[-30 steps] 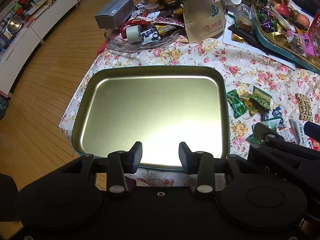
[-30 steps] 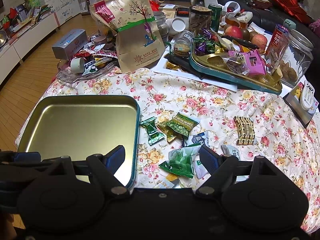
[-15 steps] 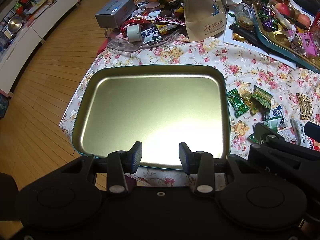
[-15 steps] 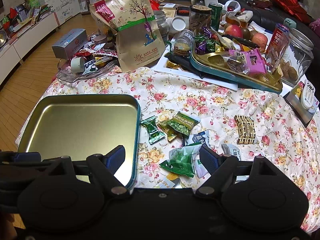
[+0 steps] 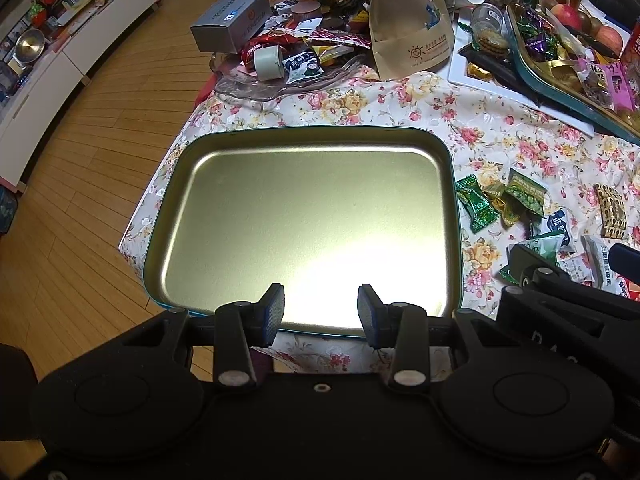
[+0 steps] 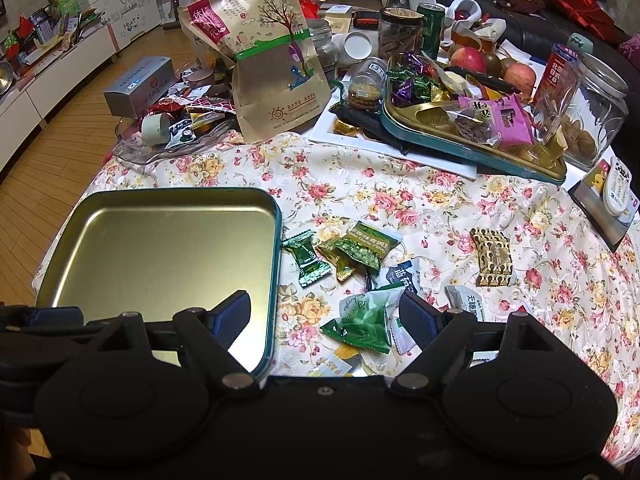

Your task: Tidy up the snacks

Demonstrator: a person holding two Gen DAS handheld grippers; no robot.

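An empty gold tin tray (image 5: 308, 216) with a teal rim lies on the floral tablecloth; it also shows in the right wrist view (image 6: 160, 248). My left gripper (image 5: 321, 312) is open and empty over the tray's near edge. Several loose wrapped snacks lie right of the tray: a green candy (image 6: 306, 258), a green pea packet (image 6: 366, 246), a brown patterned packet (image 6: 494, 257), a pale green packet (image 6: 366, 318). My right gripper (image 6: 326, 314) is wide open and empty, just above the pale green packet. The right gripper's body shows in the left wrist view (image 5: 568, 292).
A kraft snack bag (image 6: 266, 60) stands at the back. A second tray (image 6: 472, 128) full of candies, jars (image 6: 592, 116), apples (image 6: 468, 60), a grey box (image 6: 140, 86) and a glass dish (image 6: 168, 136) crowd the far side. The table's left edge drops to wood floor (image 5: 80, 160).
Both grippers have drifted slightly; the scene sits a little lower in the views. Nothing was taken hold of or let go.
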